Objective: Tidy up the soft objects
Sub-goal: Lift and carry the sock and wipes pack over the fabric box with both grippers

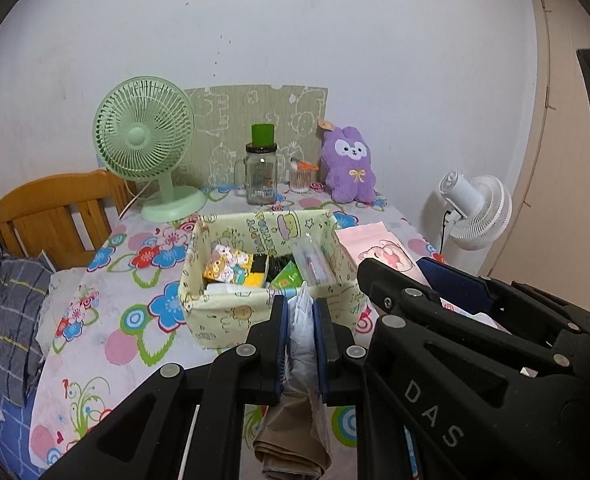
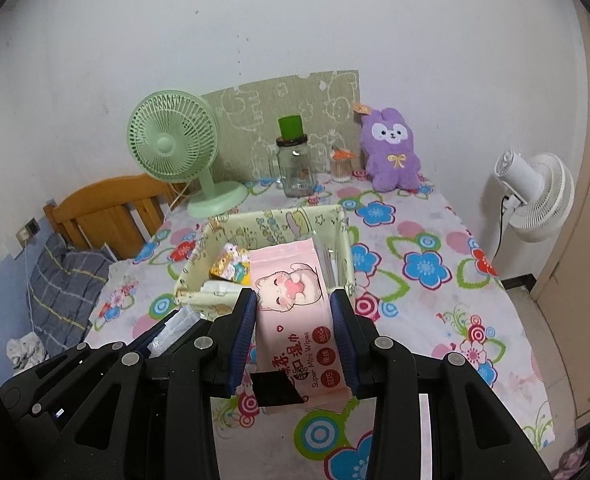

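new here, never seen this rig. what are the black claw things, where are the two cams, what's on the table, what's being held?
No robot arm here: a person holds a pair of hand-held tongs in each hand, and a fisheye camera on each looks forward along its two fingers.

The left camera shows the left tongs shut on a clear plastic packet. The right camera shows the right tongs clamped on a pink pack of wet wipes.

On the flowered tablecloth stand a fabric storage box holding small items, a green desk fan, a glass jar with a green cup on top, a tub of cotton swabs and a purple plush toy. A white fan stands beside the table.
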Demonstrator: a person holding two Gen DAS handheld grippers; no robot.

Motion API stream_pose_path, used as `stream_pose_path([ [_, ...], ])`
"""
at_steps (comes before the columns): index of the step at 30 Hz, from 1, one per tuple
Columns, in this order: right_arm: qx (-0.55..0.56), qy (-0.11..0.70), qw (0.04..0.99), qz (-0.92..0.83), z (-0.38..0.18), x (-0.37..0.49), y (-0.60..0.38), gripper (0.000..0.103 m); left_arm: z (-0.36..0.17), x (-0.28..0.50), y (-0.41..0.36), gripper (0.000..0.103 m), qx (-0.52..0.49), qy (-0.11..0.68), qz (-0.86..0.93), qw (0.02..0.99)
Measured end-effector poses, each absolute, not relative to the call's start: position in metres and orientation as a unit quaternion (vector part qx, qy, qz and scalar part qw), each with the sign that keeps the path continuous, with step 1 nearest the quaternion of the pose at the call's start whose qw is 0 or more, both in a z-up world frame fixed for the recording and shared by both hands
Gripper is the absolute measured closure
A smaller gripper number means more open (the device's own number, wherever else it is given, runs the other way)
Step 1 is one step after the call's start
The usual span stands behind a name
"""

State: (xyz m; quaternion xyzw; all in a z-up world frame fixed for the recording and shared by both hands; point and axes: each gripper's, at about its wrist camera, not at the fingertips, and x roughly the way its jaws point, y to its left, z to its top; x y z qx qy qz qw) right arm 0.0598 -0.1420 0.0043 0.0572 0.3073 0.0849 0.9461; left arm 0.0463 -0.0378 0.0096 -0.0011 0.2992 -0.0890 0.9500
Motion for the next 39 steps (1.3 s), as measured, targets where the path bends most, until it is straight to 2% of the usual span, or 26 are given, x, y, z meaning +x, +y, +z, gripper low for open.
stream_pose_path([
  [39,0.059,0.304,0.947,0.085,0.001,0.160,-0.137,0.061,0.003,0.144,-0.032,0.093,0.003,0.290,-0.071,0.954],
])
